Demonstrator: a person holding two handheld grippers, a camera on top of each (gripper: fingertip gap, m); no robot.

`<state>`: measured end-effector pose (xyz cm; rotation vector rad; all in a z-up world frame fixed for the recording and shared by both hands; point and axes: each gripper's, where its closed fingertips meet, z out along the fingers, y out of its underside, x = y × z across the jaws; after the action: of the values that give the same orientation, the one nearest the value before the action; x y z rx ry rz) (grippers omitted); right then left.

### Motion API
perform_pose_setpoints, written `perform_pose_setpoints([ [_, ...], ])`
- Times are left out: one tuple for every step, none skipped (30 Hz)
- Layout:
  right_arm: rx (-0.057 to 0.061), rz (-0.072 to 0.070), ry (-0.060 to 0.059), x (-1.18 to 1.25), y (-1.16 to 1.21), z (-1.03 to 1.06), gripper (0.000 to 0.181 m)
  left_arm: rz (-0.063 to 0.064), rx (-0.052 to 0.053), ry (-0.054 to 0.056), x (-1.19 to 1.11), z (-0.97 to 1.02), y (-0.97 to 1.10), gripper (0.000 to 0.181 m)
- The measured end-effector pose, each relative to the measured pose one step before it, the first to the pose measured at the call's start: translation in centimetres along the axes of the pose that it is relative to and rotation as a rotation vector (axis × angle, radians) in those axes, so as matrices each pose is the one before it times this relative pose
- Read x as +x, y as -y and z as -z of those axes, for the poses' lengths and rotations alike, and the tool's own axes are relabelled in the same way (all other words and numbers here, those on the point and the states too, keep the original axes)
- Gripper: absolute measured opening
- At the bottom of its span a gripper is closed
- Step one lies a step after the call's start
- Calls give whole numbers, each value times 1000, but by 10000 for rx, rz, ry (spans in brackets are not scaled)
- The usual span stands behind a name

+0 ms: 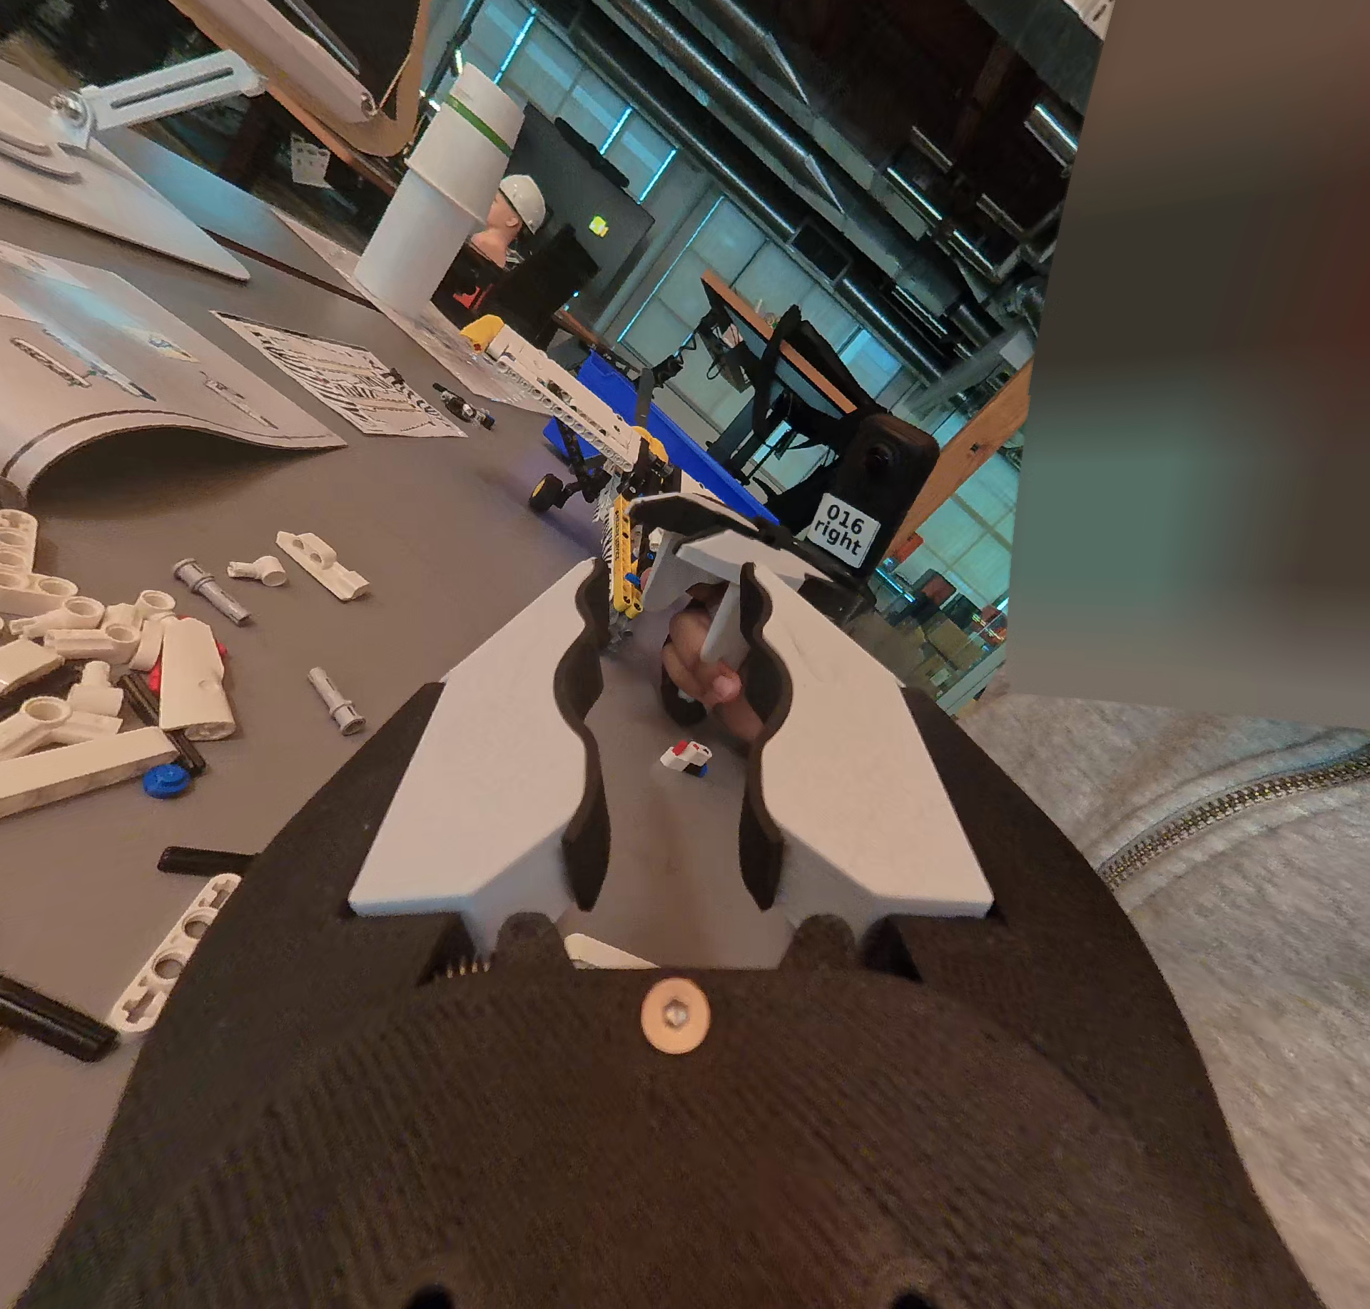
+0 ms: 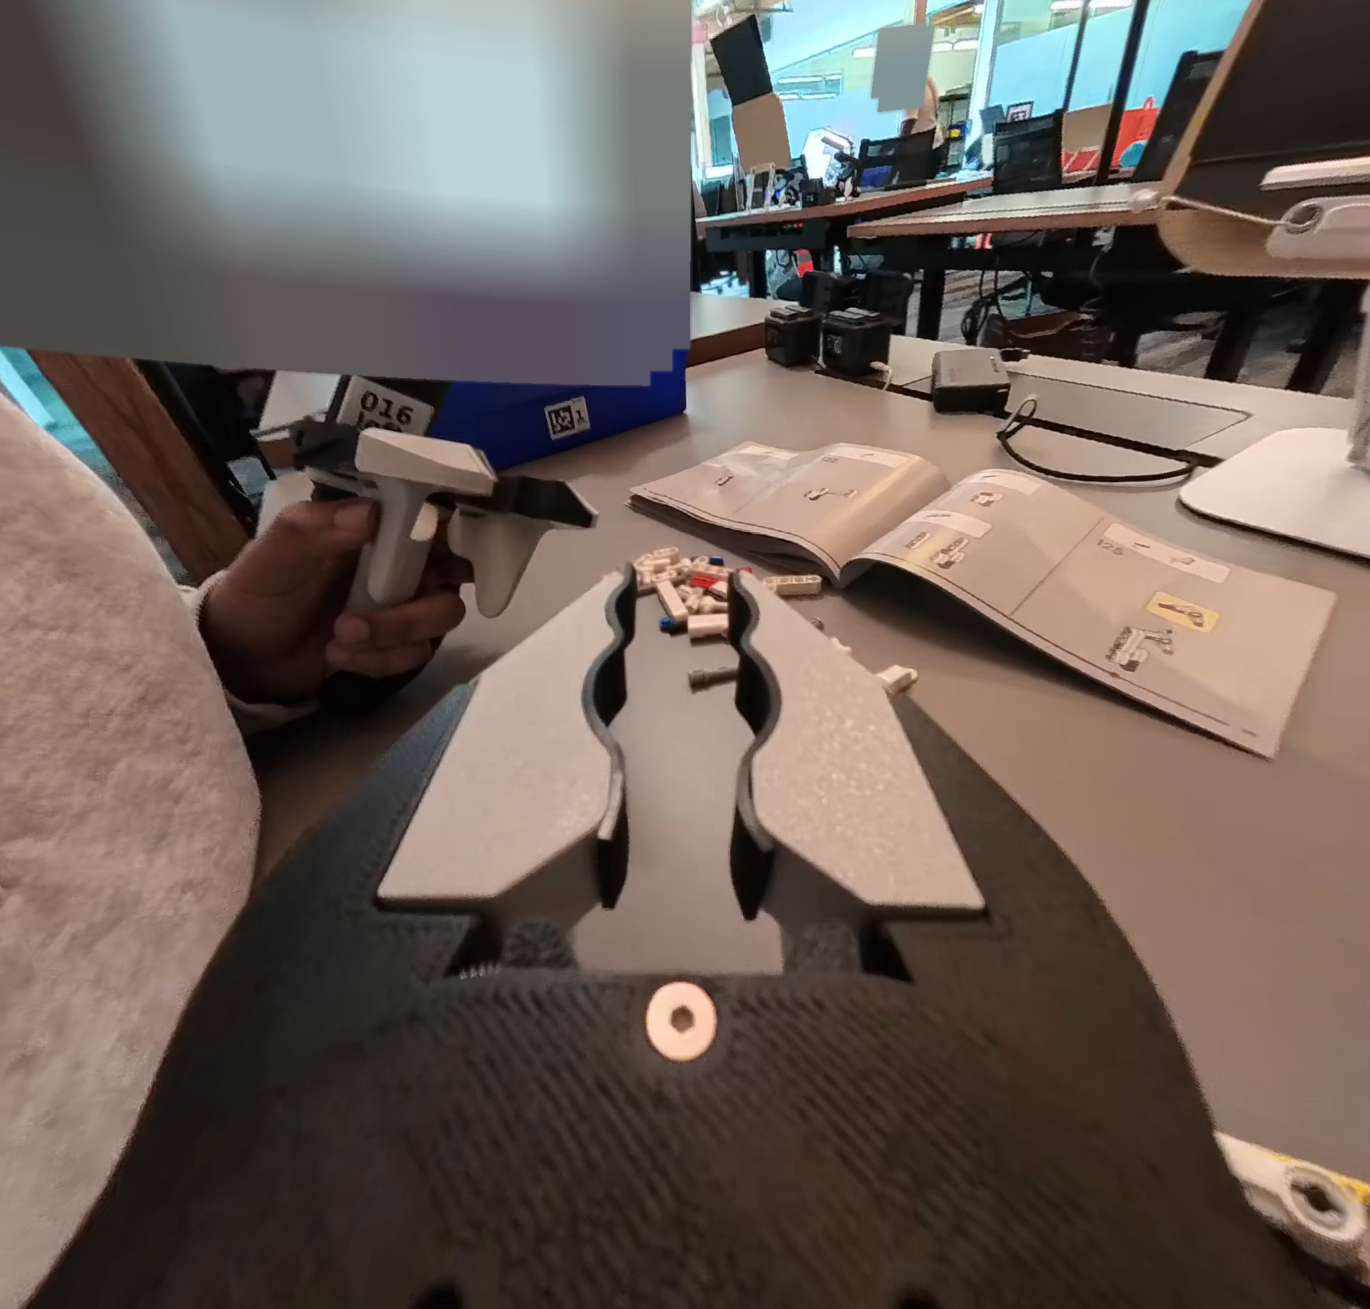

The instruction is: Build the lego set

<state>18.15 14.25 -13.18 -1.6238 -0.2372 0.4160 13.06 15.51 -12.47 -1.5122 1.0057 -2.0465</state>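
Note:
My left gripper (image 1: 667, 584) is open and empty, low over the grey table (image 1: 445, 532). A small red, white and blue piece (image 1: 686, 757) lies on the table between its fingers. Beyond it stands the part-built white and yellow model (image 1: 578, 414) with a small wheel. My right gripper (image 2: 686, 580) is open and empty and points at a pile of loose white, red and blue pieces (image 2: 689, 595). A grey pin (image 2: 708, 677) lies between its fingers. The pile also shows in the left wrist view (image 1: 111, 666). An end of the model (image 2: 1305, 1199) shows at the lower right corner.
An open instruction booklet (image 2: 964, 554) lies right of the pile. A sticker sheet (image 1: 348, 377), stacked white cups (image 1: 445, 184) and a blue bin (image 1: 667, 436) stand farther back. A monitor stand (image 2: 1290, 488) and cables sit at the back right. A grey sleeve (image 2: 111, 754) is close by. Spacing between my two grippers at the tips: around 6 cm.

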Motion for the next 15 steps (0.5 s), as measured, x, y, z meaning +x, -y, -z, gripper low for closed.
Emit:
perform_pose_setpoints([
  [95,-193,56,68,112,75,24,4,-3,20,-42,-2,-4,34],
  [62,-157,39,78,68,61,24,1,-19,8,-11,-8,-32,34],
  [55,-127,29,66,75,69,24,-1,-17,0,7,-13,-35,34],
  [64,-92,26,31,90,57,24,-9,-18,7,-5,-25,-42,34],
  [63,-55,18,22,113,51,24,-12,-21,6,1,-22,-25,34],
  [47,-23,-2,35,94,46,24,-5,-20,2,-9,-17,-32,34],
  [14,6,-22,43,31,17,24,4,-19,-5,4,-27,-29,34],
  [-29,26,-32,54,-51,-6,25,14,-17,-13,21,-9,-35,34],
  [-56,38,-29,38,-103,-31,25,14,-10,-13,18,-3,-34,34],
  [-65,51,-21,4,-100,-36,25,10,-6,-8,12,26,-25,34],
  [-52,71,-16,-38,-60,-42,25,5,3,-3,22,33,-14,34],
  [-34,86,-11,-61,-29,-22,25,1,10,4,6,39,-13,34],
  [-25,97,-12,-78,1,-27,25,-1,12,6,7,39,11,34],
  [-23,101,-18,-68,-5,-19,25,-4,15,15,-13,38,9,34],
  [-27,86,-12,-76,-18,-12,25,-2,4,19,-12,23,-5,34],
])
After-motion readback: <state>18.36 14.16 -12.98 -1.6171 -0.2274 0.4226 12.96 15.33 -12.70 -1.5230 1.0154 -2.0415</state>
